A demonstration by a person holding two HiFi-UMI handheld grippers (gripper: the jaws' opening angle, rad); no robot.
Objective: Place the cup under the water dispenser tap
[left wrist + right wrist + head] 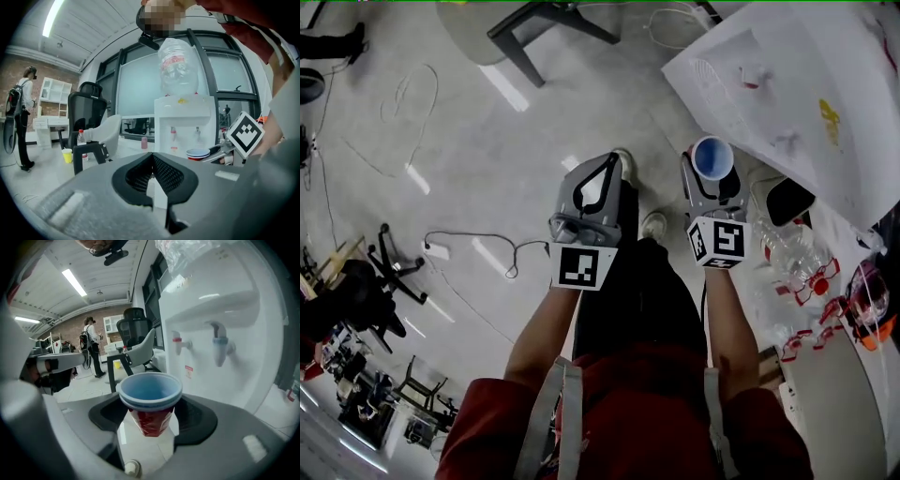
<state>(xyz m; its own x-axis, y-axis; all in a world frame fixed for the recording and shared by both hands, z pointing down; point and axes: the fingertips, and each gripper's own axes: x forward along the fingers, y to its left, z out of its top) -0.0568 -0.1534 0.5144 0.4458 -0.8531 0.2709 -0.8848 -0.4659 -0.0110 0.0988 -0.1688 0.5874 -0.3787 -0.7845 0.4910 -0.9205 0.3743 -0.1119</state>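
Red cup (150, 401) with a blue inside, clamped at the sides by the right claw (151, 416), pads wide apart and pressed on the wall below the rim. Stands upright: mouth up, base down, long axis vertical, bottom hanging free over the floor (487, 141). Shows in the head view as a blue round (712, 157) at the tip of the same claw (712, 183).

Faces the white water dispenser (225, 333). Red tap (177, 344) and blue tap (219, 350) up and to the right of the rim, apart from it and in plain sight past it. Clear bottle (177, 65) upside down on top of the dispenser.

Left claw (152, 173) closed tight, pads meeting, empty, beside the right one and level with it (595, 187).

Behind and to the left: a black office chair (136, 326), a yellow cup (67, 155) on the floor, a person (90, 345) standing far off. Loose cable (478, 244) across the floor.
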